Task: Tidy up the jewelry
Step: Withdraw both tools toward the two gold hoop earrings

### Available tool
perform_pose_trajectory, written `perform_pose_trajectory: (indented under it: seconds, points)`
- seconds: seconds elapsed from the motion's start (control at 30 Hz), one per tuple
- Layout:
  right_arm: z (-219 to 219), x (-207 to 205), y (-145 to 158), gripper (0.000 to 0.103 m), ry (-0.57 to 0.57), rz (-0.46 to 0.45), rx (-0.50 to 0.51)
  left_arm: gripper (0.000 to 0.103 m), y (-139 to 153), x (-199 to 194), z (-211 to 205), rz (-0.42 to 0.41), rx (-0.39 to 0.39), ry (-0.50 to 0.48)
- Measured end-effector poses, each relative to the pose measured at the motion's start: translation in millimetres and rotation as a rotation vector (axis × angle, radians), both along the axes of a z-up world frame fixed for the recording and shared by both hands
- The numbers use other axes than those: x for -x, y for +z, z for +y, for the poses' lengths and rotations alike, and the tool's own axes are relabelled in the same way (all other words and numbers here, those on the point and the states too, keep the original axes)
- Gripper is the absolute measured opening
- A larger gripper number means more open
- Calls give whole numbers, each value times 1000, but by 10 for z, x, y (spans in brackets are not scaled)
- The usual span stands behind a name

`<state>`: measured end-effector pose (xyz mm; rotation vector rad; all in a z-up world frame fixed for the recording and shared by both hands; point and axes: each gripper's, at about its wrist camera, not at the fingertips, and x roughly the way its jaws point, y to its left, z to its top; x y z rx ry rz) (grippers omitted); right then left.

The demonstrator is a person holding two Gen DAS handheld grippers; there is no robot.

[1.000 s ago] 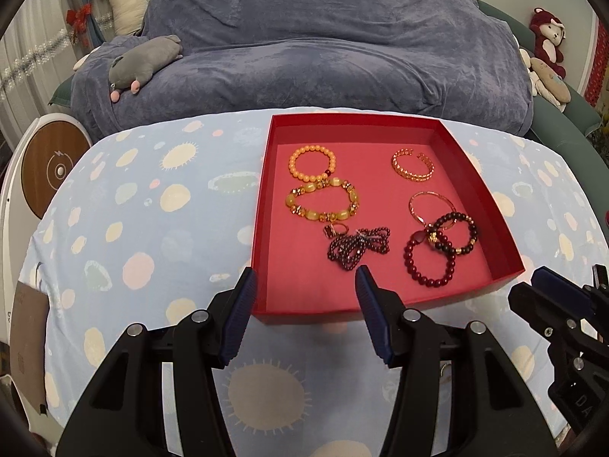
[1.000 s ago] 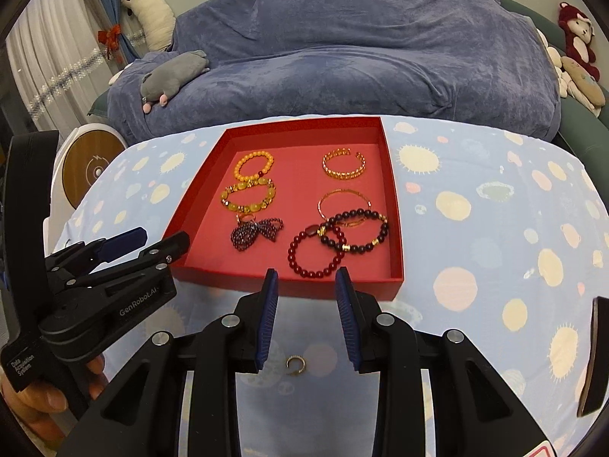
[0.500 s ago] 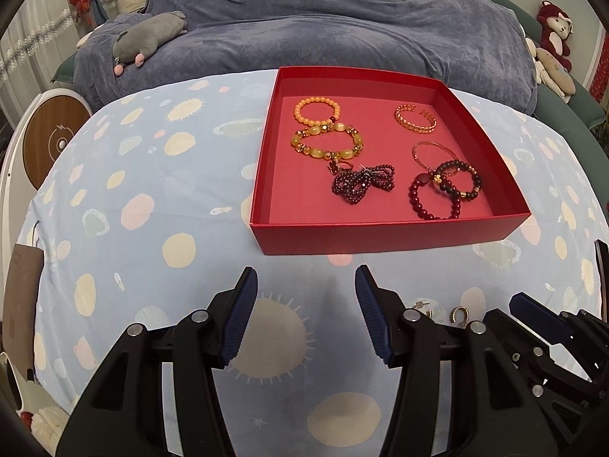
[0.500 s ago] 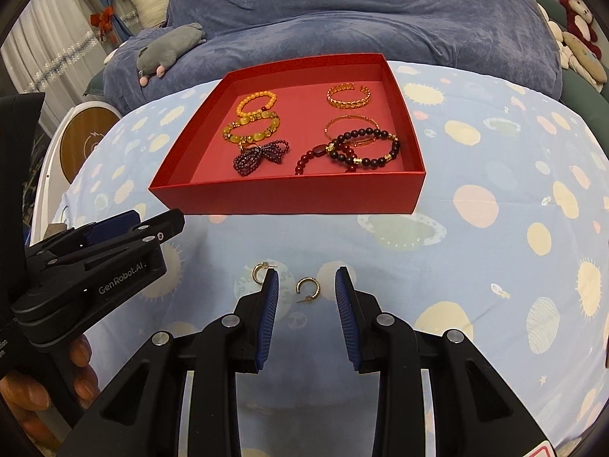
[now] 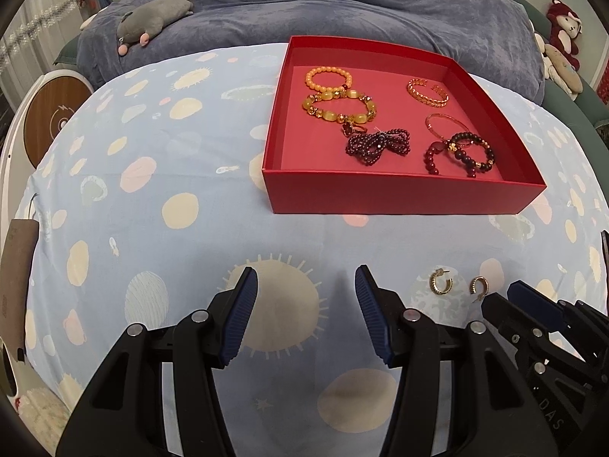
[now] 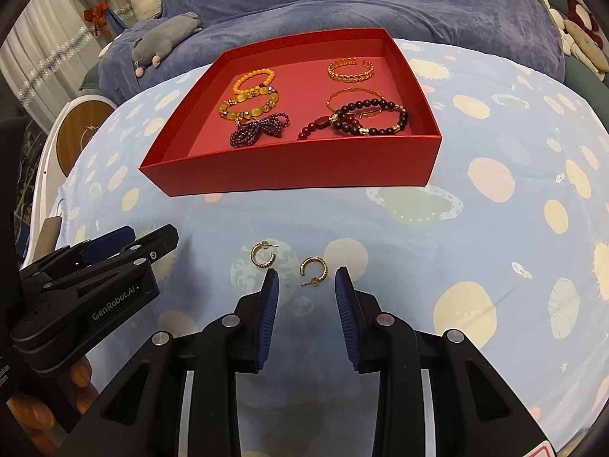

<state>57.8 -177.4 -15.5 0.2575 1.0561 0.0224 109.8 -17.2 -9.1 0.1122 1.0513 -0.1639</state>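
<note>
A red tray point(image 5: 399, 194) point(image 6: 289, 169) holds several bracelets on the patterned blue tablecloth. Two gold hoop earrings lie on the cloth in front of it: a left earring point(image 6: 263, 254) point(image 5: 440, 282) and a right earring point(image 6: 314, 268) point(image 5: 479, 286). My right gripper point(image 6: 306, 283) is open and empty, with the right earring just ahead of and between its fingertips. My left gripper point(image 5: 304, 285) is open and empty above bare cloth, to the left of the earrings. In the right wrist view the left gripper shows at the left edge point(image 6: 125, 243).
A bed under a blue-grey blanket point(image 5: 342, 0) stands behind the table, with a grey plush toy point(image 5: 152, 15) on it. A round white and wood device point(image 5: 49, 122) is at the left. Soft toys point(image 5: 563, 38) sit at the far right.
Both grippers have drawn back from the tray toward the table's front. The two earrings have come into view, and the right gripper now sits right behind the right earring.
</note>
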Motion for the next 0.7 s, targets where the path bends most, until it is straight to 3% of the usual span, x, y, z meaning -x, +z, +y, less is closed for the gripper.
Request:
perform_pose_trajectory:
  seconds: [0.47,0.7]
  points:
    - [71,-114,-152,28,12,16,51,51,-82,8,52,22,8,13]
    - [129,-145,-162,16,32,11,129,51,-106,17,29,29,12,8]
